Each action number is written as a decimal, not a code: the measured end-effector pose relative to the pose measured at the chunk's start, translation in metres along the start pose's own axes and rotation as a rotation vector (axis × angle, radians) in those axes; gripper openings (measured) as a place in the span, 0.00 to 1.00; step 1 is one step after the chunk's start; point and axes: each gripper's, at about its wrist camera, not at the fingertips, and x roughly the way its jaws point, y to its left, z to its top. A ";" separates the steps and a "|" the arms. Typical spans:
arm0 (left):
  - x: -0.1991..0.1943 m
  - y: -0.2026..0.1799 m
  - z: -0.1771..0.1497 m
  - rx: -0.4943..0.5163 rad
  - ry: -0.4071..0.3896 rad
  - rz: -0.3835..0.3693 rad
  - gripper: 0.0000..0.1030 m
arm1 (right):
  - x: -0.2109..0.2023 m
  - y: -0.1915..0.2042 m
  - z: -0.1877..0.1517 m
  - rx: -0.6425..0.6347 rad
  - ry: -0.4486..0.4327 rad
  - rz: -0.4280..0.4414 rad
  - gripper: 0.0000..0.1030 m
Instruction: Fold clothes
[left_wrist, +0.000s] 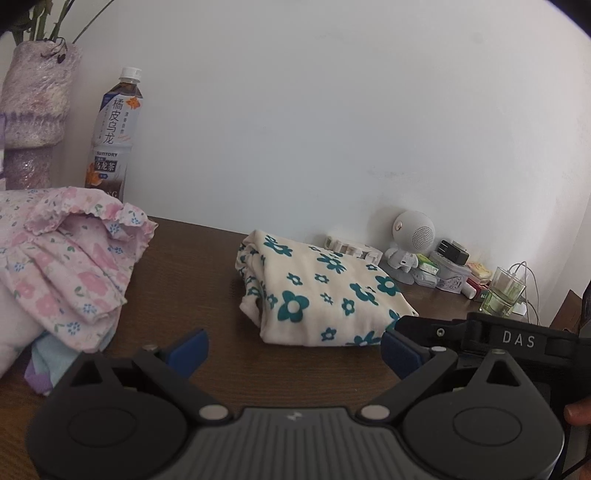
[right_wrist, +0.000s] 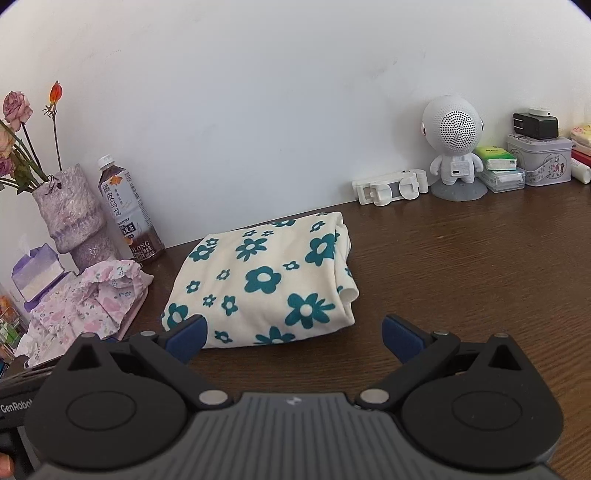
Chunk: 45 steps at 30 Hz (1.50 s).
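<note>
The cream garment with teal flowers (right_wrist: 266, 284) lies folded on the brown table (right_wrist: 461, 280), near the wall. Both the left claw (left_wrist: 295, 350) and the right claw (right_wrist: 293, 338) hang just before it, jaws spread wide and empty. A pink floral garment (left_wrist: 70, 266) sits heaped to the left, by an oolong tea bottle (left_wrist: 114, 136).

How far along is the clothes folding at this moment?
Done: the cream garment with teal flowers lies folded on the table. In hand: nothing; left gripper and right gripper are open and empty. Left: the pink floral garment lies crumpled, unfolded.
</note>
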 end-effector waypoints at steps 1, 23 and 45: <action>-0.005 0.000 -0.003 -0.001 0.000 0.002 0.97 | -0.004 0.001 -0.002 0.002 0.004 0.000 1.00; -0.155 -0.025 -0.076 0.053 0.070 0.001 0.97 | -0.140 0.072 -0.103 -0.145 0.034 -0.072 1.00; -0.309 -0.060 -0.172 0.188 -0.030 0.075 1.00 | -0.275 0.108 -0.218 -0.155 -0.013 -0.088 1.00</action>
